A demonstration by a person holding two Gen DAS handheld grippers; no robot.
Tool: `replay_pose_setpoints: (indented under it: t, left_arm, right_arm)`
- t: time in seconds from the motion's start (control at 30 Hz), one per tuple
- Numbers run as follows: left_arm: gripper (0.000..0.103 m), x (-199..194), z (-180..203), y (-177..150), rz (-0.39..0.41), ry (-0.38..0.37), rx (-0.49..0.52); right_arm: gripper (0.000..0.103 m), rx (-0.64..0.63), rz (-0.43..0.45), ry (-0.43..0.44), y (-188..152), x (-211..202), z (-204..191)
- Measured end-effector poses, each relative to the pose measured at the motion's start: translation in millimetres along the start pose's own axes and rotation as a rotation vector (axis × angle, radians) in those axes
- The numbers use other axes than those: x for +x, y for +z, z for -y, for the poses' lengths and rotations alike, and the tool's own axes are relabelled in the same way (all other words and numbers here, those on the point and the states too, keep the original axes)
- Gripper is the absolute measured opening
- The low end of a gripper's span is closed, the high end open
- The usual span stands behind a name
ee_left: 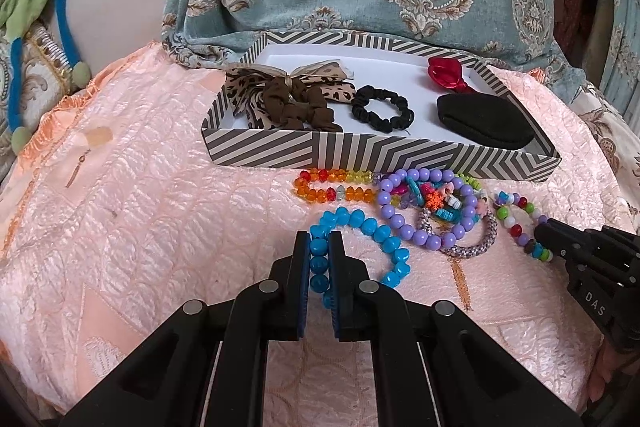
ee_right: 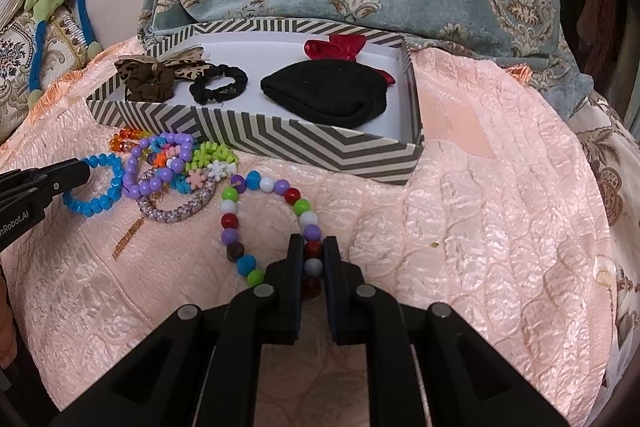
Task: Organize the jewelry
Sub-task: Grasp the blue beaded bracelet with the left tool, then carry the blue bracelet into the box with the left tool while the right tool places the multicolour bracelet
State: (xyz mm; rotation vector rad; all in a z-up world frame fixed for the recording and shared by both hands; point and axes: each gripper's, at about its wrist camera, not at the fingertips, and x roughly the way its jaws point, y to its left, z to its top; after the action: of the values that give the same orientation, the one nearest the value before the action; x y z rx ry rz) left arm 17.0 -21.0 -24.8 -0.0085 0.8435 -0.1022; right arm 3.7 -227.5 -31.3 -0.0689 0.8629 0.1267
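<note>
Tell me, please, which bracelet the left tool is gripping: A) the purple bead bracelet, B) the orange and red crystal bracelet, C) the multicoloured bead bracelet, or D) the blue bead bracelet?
D: the left tool is shut on the blue bracelet, while the right tool grips the multicoloured bracelet.

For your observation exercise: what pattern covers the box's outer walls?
Grey-and-white chevron stripes on the box, clearest in the right wrist view.
</note>
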Motion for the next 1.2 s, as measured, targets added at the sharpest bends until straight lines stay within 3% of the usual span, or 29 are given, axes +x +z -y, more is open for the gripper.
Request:
replay_pose_setpoints:
  t: [1.2]
  left_arm:
    - [0.000, -0.6, 0.1, -0.4, -0.004, 0.005, 0.007]
  right_arm:
    - [0.009, -0.014, -0.004, -0.014, 1.1, -1.7, -2.7]
